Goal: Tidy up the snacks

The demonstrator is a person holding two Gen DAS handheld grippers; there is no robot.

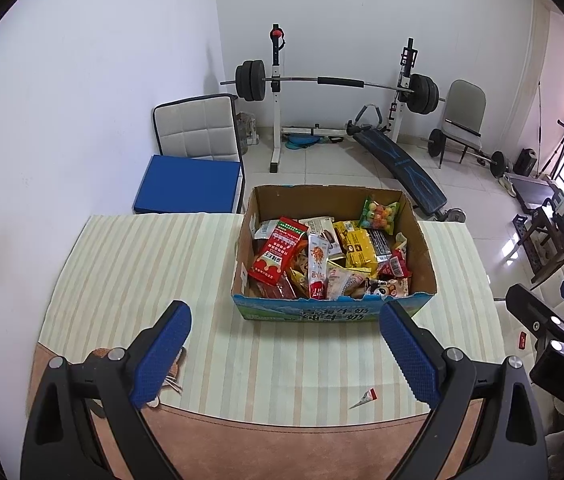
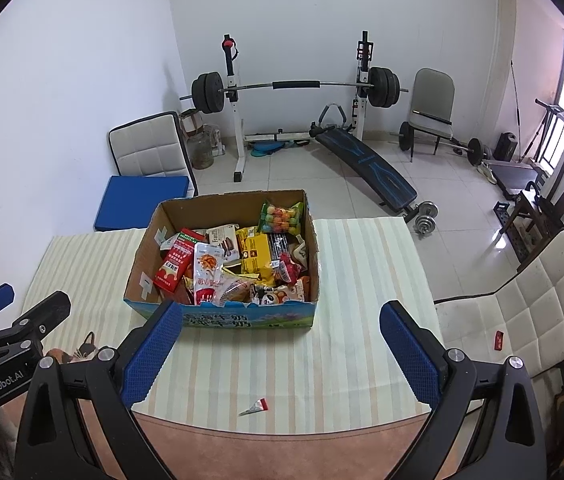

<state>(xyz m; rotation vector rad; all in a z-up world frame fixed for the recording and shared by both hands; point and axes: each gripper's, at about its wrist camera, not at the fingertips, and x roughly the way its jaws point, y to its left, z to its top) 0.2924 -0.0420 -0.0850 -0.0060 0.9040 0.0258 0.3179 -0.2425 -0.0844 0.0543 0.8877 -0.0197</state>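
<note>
Two pairs of tongs hang over the near edge of a table, both released and holding nothing: the left tongs (image 1: 283, 352) and the right tongs (image 2: 280, 354), jaws spread wide, blue pads (image 1: 162, 354) facing each other across bare cloth. Beneath them runs the table (image 2: 282, 452), its brown top covered past the near edge by a striped cloth (image 1: 130, 264). Straight ahead of both tongs, well beyond the fingertips, stands an open cardboard box (image 1: 333, 314) heaped with snacks (image 1: 321, 256): a red packet (image 1: 278, 256) toward the left, a yellow packet (image 1: 355, 248) at the middle, a bag of coloured balls (image 1: 379, 212) leaning in the far right corner. Between the box and the tongs, just ahead of the right pair, lies a small torn wrapper scrap (image 2: 254, 406), alone on the cloth. Something small and brown, partly hidden, sits behind the left tongs' left finger. The likely trouble from here: the packets overlap loosely, so closing on one could drag or tip out its neighbours, and a push against the light box could slide it and ruck the cloth.
</note>
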